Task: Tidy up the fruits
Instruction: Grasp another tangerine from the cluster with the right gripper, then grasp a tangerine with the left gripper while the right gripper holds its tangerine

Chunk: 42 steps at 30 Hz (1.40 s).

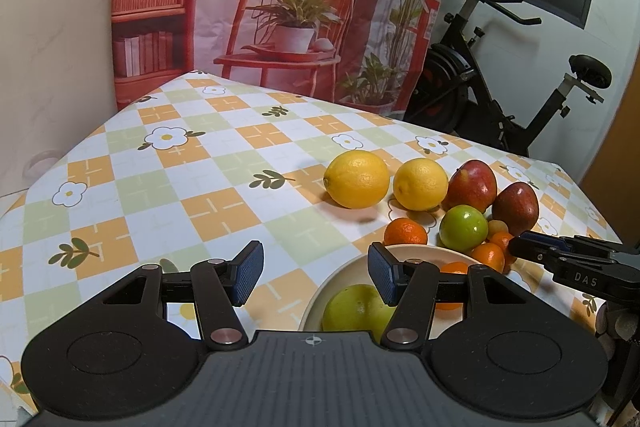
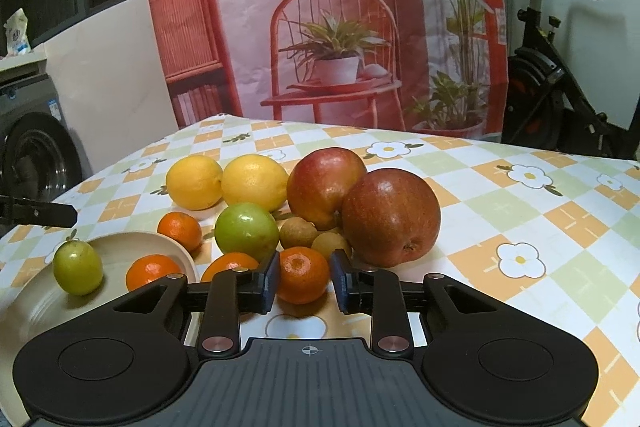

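On the checked bench, the right tongs [image 2: 303, 281] gripped a mandarin [image 2: 302, 273] beside the plate [image 2: 132, 241]. Packed against it were longans [image 2: 298, 233] and a red apple [image 2: 390, 217]; lifting carelessly could nudge them rolling. The left tongs [image 1: 316, 273] hovered open and empty above the plate's rim.

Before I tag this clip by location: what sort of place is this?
Probably a room at home, dressed up for recording: an exercise bike by the wall, a washing machine at the side, and a printed backdrop hung behind the table.
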Available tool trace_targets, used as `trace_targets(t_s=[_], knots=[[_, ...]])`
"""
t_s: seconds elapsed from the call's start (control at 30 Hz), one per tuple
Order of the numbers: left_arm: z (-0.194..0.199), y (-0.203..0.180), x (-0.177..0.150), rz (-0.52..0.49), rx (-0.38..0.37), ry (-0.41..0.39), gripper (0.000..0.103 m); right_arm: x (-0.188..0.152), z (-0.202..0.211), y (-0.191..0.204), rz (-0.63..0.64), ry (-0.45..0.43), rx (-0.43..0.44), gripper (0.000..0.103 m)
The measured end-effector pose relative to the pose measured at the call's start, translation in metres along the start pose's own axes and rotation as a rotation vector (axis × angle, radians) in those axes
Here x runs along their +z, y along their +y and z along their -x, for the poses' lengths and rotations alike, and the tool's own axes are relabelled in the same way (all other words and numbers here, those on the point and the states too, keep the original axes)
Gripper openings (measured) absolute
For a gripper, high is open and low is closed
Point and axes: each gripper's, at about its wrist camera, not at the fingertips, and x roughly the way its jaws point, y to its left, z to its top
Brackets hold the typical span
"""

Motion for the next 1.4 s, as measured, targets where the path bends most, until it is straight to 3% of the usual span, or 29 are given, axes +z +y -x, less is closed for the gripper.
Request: trace_targets(t_s=[0.3, 0.53, 0.87, 1.07, 1.4], knots=[[0.0, 0.001, 0.001, -0.001, -0.002, 0.003, 0.061, 0.0, -0.005, 0.003, 0.018, 0.03, 0.01, 0.03], [-0.007, 0.0, 0.021, 0.014, -0.062, 0.011, 0.061, 0.002, -0.011, 0.0, 0.003, 0.054, 0.043, 0.031], [-0.037, -0.014, 0.038, 0.015, -0.1, 0.067, 0.059, 0.001, -0.009, -0.004, -0.027, 0.057, 0.055, 0.028], [-0.056, -0.023, 0.048, 0.0, -0.146, 0.112, 0.054, -0.002, -0.001, -0.004, -0.053, 0.037, 0.036, 0.027], [-0.092, -0.042, 0.044, -0.001, -0.167, 0.205, 0.054, -0.008, 0.009, -0.003, -0.061, 0.023, 0.019, 0.027]])
